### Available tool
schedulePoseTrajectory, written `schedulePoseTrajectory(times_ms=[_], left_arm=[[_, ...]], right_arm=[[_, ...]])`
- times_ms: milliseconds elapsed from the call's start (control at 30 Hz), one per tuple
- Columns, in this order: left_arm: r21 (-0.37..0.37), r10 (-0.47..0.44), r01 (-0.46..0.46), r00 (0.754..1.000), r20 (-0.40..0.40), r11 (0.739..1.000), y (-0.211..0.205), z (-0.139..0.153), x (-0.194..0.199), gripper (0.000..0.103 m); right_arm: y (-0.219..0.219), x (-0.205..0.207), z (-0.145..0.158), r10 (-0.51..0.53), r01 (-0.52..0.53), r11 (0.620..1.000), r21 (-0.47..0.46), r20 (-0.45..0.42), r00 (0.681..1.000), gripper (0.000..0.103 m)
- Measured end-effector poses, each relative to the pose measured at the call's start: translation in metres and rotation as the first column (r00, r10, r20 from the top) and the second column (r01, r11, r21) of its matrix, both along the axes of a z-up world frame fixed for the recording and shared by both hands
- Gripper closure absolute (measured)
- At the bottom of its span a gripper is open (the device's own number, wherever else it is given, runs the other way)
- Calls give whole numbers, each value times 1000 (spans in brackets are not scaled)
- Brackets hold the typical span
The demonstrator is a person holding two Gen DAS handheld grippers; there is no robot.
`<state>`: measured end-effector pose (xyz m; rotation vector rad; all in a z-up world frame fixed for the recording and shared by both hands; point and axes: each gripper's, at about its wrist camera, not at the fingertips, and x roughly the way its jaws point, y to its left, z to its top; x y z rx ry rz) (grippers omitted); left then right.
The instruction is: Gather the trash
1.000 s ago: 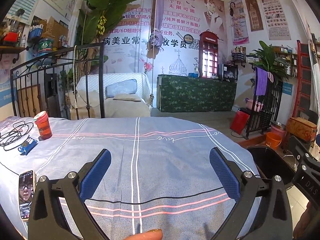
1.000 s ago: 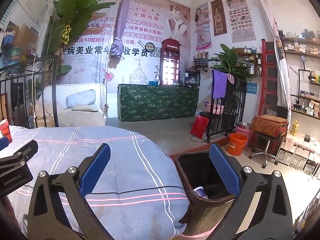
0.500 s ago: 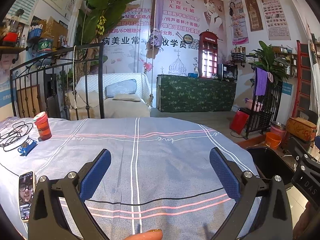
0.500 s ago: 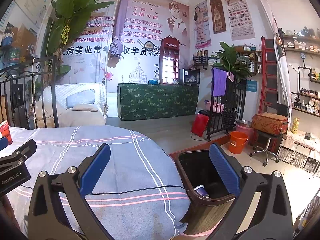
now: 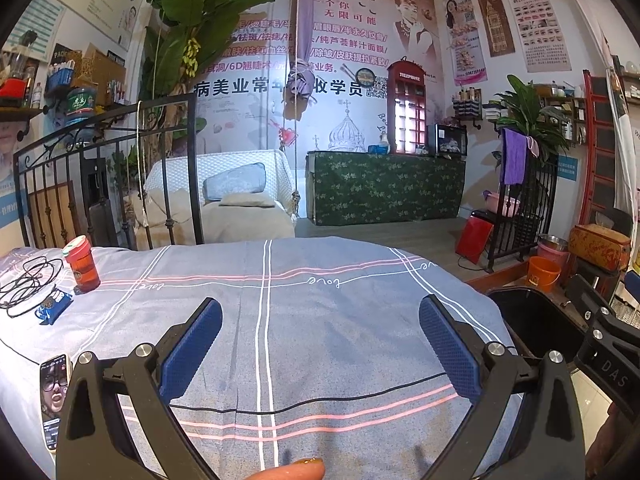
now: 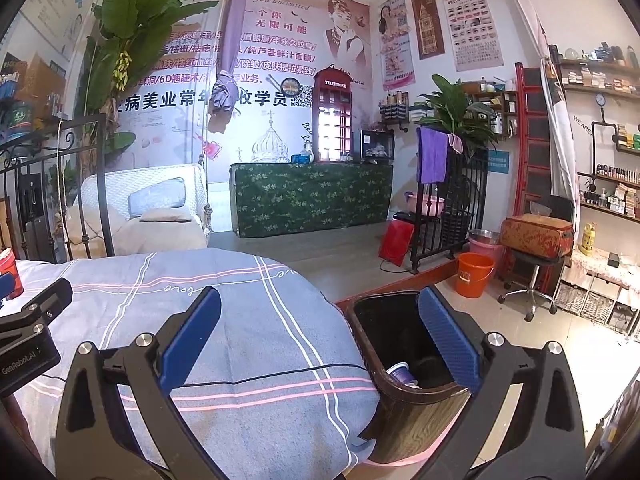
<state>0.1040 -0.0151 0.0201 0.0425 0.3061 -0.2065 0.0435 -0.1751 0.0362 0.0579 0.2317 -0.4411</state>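
Left wrist view: the left gripper (image 5: 320,344) hangs over the striped bedspread (image 5: 320,300) with its jaws spread wide and nothing between them. The likeliest remaining trash, a red cup (image 5: 82,264), stands upright at the far left of the bedspread, just beside a coiled cable (image 5: 28,284) and a small blue item (image 5: 54,306); a phone (image 5: 54,396) lies nearer. Right wrist view: the right gripper (image 6: 320,344) is likewise wide apart and empty, with the bin (image 6: 404,396) at the bedspread's right edge, a discarded cup (image 6: 402,374) inside. Recommended: approach the red cup level, close on its mid-body, clear of the cable.
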Motion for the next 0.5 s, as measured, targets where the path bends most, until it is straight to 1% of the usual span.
schedulePoseTrajectory(times_ms=[267,500], left_arm=[[6,6,-6,1000,-12,1000,0,0,2,6],[13,2,-2,1000,-10,1000,-4,0,3,6]], right_arm=[[-5,-1,-3,17,-17,1000,20,8,1000,5],[-8,-1,-3,9,-9,999,34,17,1000,5]])
